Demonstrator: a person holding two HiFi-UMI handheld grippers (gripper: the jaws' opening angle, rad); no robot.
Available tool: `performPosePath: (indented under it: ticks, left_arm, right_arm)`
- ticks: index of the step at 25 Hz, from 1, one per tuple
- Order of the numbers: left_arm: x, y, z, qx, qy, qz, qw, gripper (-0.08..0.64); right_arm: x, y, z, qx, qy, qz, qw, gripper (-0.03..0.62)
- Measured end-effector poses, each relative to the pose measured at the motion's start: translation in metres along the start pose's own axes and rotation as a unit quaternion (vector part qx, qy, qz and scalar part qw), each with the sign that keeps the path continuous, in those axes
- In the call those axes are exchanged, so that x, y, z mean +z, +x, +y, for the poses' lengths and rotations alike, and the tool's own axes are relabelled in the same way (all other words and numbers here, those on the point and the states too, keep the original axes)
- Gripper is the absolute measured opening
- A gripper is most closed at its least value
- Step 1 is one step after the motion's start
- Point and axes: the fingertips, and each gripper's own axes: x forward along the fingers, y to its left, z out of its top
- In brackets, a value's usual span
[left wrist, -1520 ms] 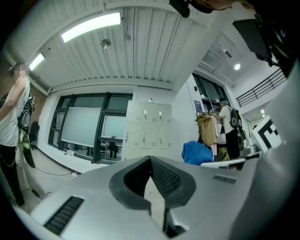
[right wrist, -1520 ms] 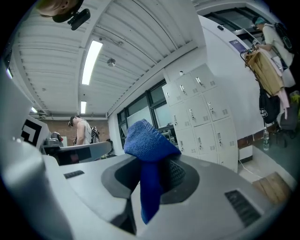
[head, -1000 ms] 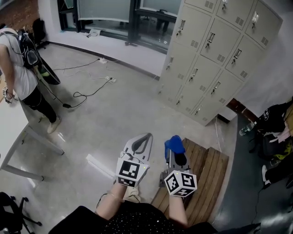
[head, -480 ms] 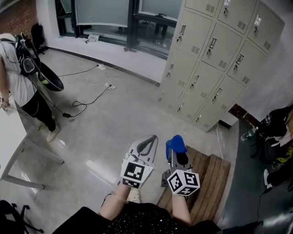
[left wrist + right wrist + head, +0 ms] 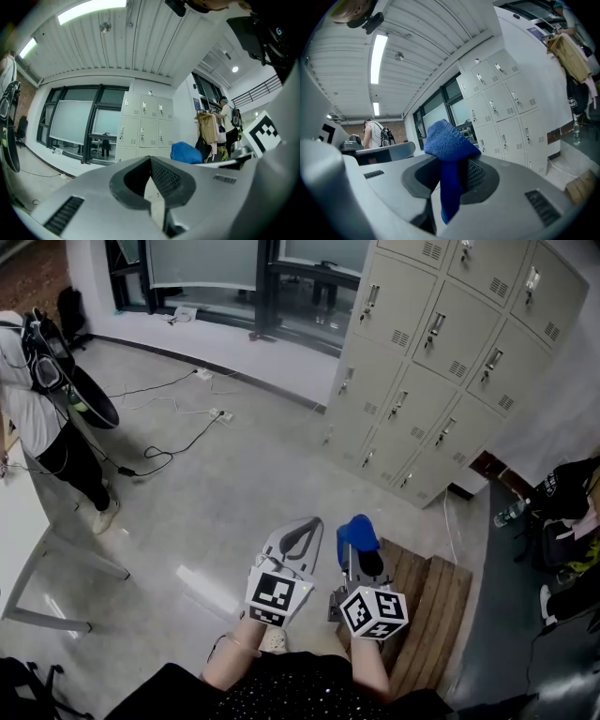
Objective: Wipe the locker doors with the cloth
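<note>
A bank of beige lockers (image 5: 441, 362) stands across the floor ahead and to the right; its doors (image 5: 506, 101) show closed with small handles, and it is also seen in the left gripper view (image 5: 143, 126). My right gripper (image 5: 359, 538) is shut on a blue cloth (image 5: 356, 532), which bunches above the jaws and hangs between them (image 5: 449, 154). My left gripper (image 5: 298, 532) is shut with nothing in it (image 5: 152, 161), just left of the right one. Both are held low, well short of the lockers.
A wooden bench (image 5: 422, 606) lies under my right gripper. A person (image 5: 37, 399) with a bag stands at the far left by a white table (image 5: 23, 521). Cables (image 5: 178, 427) trail on the grey floor. Bags and a bottle (image 5: 562, 512) sit at the right.
The view has shifted slightly, so the lockers sit a little nearer. The person at the left has stepped further left. Both grippers keep the same pose.
</note>
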Motion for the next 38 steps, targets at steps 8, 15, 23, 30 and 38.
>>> performPosePath:
  ticks: [8, 15, 23, 30, 38]
  left_arm:
    - [0.008, 0.017, 0.002, -0.009, -0.017, -0.005, 0.9998, 0.006]
    - [0.001, 0.033, 0.012, -0.008, -0.011, 0.005, 0.9999, 0.006]
    - [-0.004, 0.071, 0.043, 0.007, -0.006, 0.018, 0.9998, 0.006]
    - [0.002, 0.126, 0.064, 0.011, 0.004, 0.018, 0.9998, 0.006]
    - [0.002, 0.192, 0.081, 0.015, 0.009, 0.018, 0.9997, 0.006]
  right_arm:
    - [0.012, 0.009, -0.02, -0.012, -0.001, -0.001, 1.0, 0.089]
    - [0.009, 0.029, -0.035, -0.017, 0.018, 0.006, 1.0, 0.089]
    - [0.011, 0.08, -0.052, -0.002, 0.052, 0.009, 0.999, 0.089]
    - [0.031, 0.135, -0.078, 0.007, 0.051, 0.005, 0.999, 0.089]
    - [0.052, 0.189, -0.111, 0.012, 0.04, 0.001, 0.999, 0.089]
